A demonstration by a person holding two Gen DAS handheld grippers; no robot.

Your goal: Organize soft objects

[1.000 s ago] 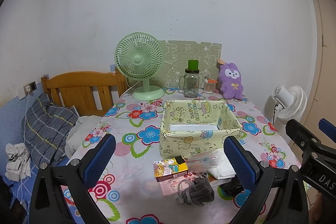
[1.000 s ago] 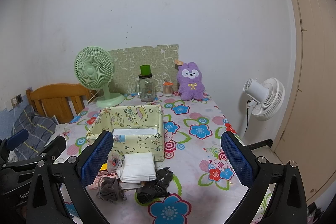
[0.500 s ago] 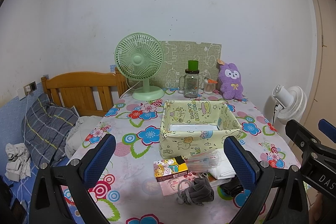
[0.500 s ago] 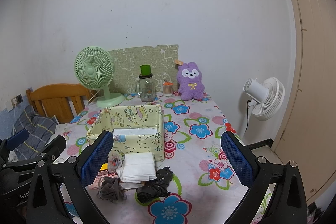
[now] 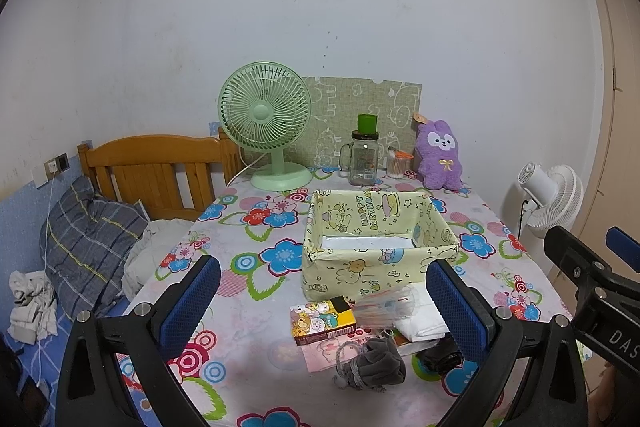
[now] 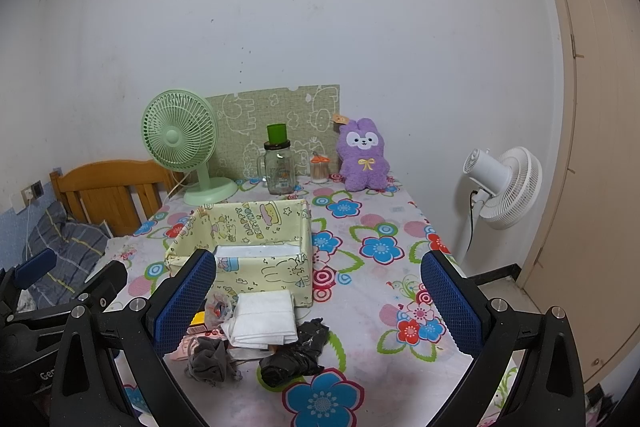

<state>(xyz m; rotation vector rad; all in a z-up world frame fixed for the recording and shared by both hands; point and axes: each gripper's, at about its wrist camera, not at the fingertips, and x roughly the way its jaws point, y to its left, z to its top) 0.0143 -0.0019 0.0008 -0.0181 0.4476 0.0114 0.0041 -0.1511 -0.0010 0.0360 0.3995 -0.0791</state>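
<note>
A yellow cartoon-print fabric box [image 5: 376, 259] [image 6: 244, 251] stands open on the floral table. In front of it lie a grey sock bundle [image 5: 376, 367] [image 6: 212, 359], a folded white cloth [image 6: 266, 319] [image 5: 420, 323], a crumpled black item [image 6: 296, 355] and a colourful small carton [image 5: 322, 321]. A purple plush bunny [image 5: 438, 155] [image 6: 362, 157] sits at the back. My left gripper [image 5: 320, 311] and right gripper [image 6: 316, 303] are both open, empty, held above the table's near edge.
A green desk fan [image 5: 266, 131], a glass jar mug [image 5: 364, 163] and a small orange-lidded jar [image 6: 320, 169] stand at the back by the wall. A wooden headboard and bed [image 5: 156, 167] are left of the table; a white floor fan [image 6: 504, 187] is right.
</note>
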